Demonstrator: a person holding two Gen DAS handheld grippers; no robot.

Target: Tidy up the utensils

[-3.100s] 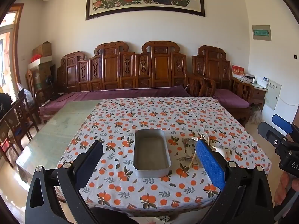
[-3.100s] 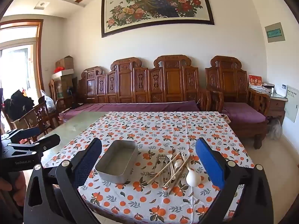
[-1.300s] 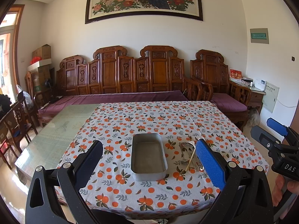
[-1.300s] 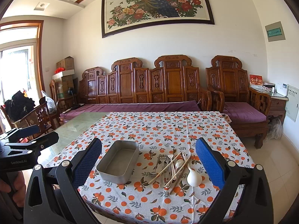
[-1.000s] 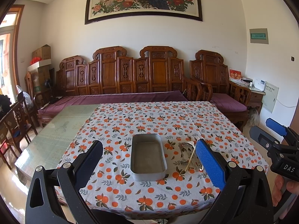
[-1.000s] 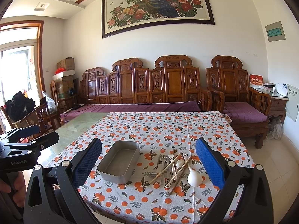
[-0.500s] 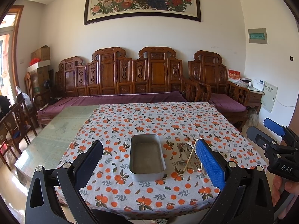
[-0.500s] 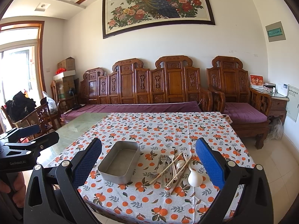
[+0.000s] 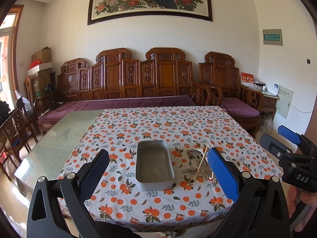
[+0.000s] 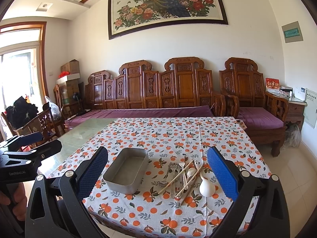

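Both tools have drifted slightly back from the table [image 10: 233, 138]; left tool [image 9: 158, 170] and right tool [image 10: 158, 170] gape wide, empty. Utensils [image 10: 184, 176] lie piled right of the empty tin [image 10: 126, 172]. Nothing is gripped yet; next move needs a descent onto one piece.

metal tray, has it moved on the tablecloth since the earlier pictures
No. The metal tray sits on the same patch of the orange-print tablecloth, just left of the utensil pile; only the cameras shifted slightly.
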